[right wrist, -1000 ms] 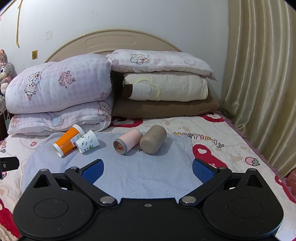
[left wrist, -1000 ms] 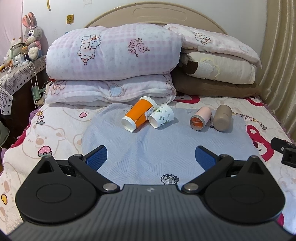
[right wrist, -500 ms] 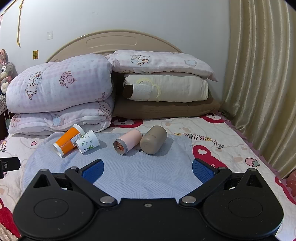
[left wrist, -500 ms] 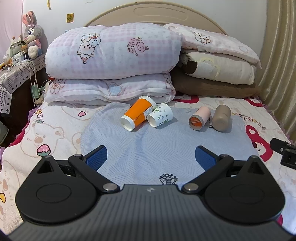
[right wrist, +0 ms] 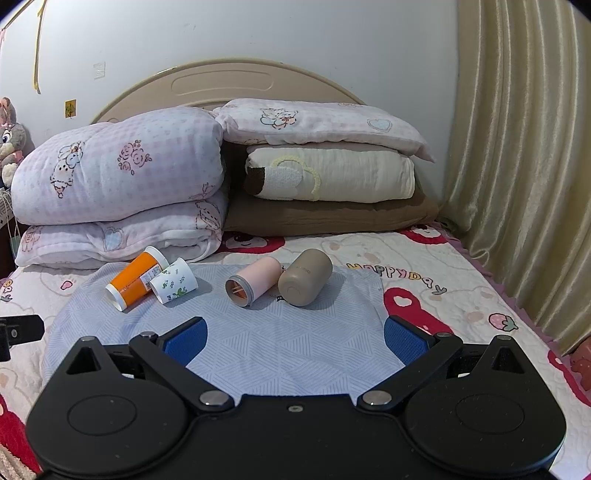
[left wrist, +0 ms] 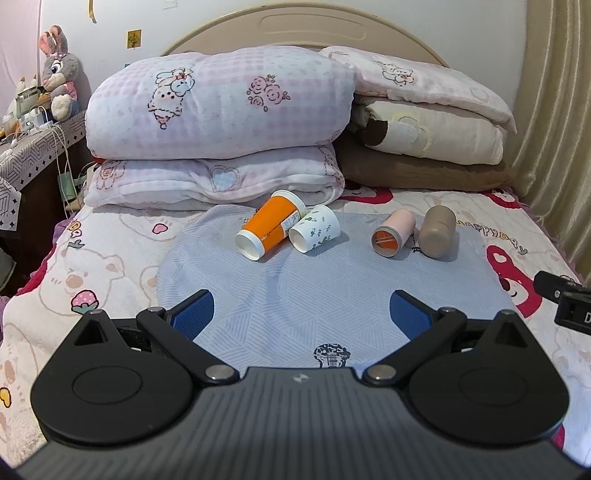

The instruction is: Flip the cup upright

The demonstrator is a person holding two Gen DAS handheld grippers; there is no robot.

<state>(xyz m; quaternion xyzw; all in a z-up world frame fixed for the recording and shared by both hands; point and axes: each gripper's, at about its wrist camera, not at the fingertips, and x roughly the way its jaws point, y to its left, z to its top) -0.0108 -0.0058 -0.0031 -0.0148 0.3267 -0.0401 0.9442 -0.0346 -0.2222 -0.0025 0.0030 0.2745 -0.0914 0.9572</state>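
The left gripper is spread wide with nothing between its blue pads, hanging over the near part of a light blue mat laid on the bed. The right gripper is spread just as wide and also holds nothing; part of it shows at the 3 o'clock edge of the left wrist view, and part of the left one at the 9 o'clock edge of the right wrist view.

Four cups lie on their sides on the far part of the mat, toward 12 o'clock from both grippers. In the left wrist view the orange cup is farthest toward 11 o'clock, its white rim facing the camera and to the left. The white cup with green leaves touches its right side, mouth also toward the camera. Well apart from that pair, toward 1 o'clock, the pink cup shows an orange interior in its open end. The tan cup lies just beside it on the right, its closed end toward the camera; whether the two touch cannot be told.

Behind the cups, folded pink quilts and stacked pillows rest against the headboard. A curtain hangs at 2 o'clock in the right wrist view, and a plush rabbit sits at 10 o'clock in the left.
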